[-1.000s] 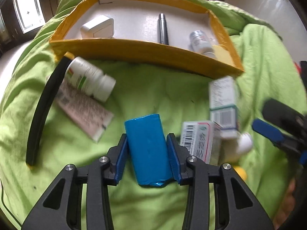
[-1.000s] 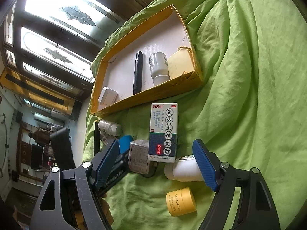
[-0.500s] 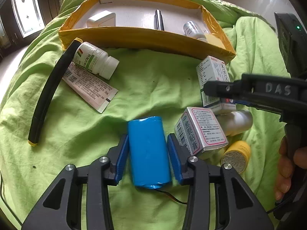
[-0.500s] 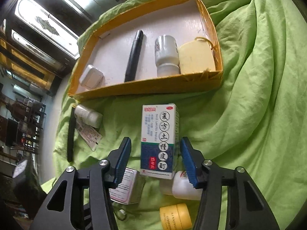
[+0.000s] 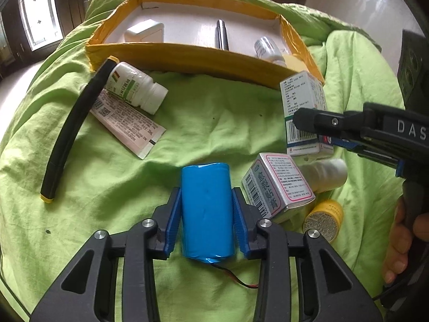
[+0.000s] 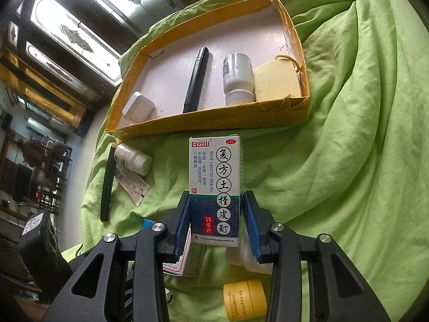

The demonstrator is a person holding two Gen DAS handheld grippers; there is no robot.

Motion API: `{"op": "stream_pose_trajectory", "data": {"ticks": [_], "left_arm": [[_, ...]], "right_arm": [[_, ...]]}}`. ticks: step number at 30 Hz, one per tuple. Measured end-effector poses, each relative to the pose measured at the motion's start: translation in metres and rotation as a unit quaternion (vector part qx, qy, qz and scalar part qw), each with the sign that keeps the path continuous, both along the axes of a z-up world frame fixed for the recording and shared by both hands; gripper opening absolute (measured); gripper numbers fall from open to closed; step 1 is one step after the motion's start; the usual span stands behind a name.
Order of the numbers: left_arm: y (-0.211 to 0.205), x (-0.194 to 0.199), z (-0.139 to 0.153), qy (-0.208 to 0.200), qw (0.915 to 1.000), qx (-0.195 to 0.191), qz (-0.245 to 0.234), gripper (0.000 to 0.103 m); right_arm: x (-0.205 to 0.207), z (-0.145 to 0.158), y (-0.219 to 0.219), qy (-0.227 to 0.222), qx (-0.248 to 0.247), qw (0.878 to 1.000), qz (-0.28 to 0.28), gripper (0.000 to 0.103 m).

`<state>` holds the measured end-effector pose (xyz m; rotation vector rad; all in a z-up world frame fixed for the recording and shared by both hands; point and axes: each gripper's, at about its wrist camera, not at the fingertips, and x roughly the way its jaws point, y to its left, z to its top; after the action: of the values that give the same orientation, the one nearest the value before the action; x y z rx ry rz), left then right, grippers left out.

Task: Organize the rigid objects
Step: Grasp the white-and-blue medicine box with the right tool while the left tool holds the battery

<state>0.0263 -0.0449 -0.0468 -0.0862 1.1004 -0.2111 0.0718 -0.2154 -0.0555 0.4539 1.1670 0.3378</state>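
Note:
On the green cloth lies a blue battery pack (image 5: 206,214) with a thin wire at its near end. My left gripper (image 5: 206,191) is closing on it, and both blue pads press its sides. A white and blue medicine box (image 6: 215,171) stands between the pads of my right gripper (image 6: 216,196), whose jaws are closing and grip its lower half. The left wrist view shows that box (image 5: 301,99) with the right gripper (image 5: 308,119) reaching in from the right. Behind both stands the yellow tray (image 6: 214,120).
The tray holds a white switch (image 6: 138,107), a black pen (image 6: 195,80), a white bottle (image 6: 238,80) and a pale yellow case (image 6: 277,81). Loose on the cloth are a white bottle (image 5: 134,88), a tube (image 5: 126,123), a black stick (image 5: 72,134), a pink-edged box (image 5: 278,185) and a yellow jar (image 5: 323,224).
My right gripper went from wide open to closed around the medicine box, coming in over it from the right. My left gripper stayed at the blue battery pack.

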Motion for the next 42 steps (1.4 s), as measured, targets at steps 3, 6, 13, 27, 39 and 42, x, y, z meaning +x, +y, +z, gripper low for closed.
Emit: {"op": "stream_pose_trajectory", "data": {"ticks": [3,6,13,27,39,42], "left_arm": [[0.006,-0.001,0.004,-0.011,0.9997,-0.022,0.008,0.034],[0.010,-0.002,0.009,-0.022,0.9990,-0.038,0.012,0.033],[0.014,0.001,0.009,-0.026,0.9983,-0.049,0.017,0.033],[0.034,0.000,0.025,-0.063,0.9933,-0.086,0.045,0.031],[0.038,0.000,0.028,-0.069,0.9920,-0.093,0.051,0.031],[0.038,0.000,0.028,-0.068,0.9921,-0.093,0.051,0.031]], "right_arm": [[-0.002,0.005,-0.001,-0.011,0.005,1.000,-0.003,0.034],[-0.001,0.007,0.000,-0.016,0.009,1.000,-0.003,0.034],[-0.002,0.008,0.000,-0.023,0.010,1.000,-0.006,0.034],[-0.006,0.018,-0.002,-0.053,0.016,0.998,-0.011,0.034],[-0.005,0.020,-0.006,-0.059,0.027,0.998,-0.021,0.034],[-0.005,0.020,-0.006,-0.059,0.030,0.998,-0.022,0.034]]}}
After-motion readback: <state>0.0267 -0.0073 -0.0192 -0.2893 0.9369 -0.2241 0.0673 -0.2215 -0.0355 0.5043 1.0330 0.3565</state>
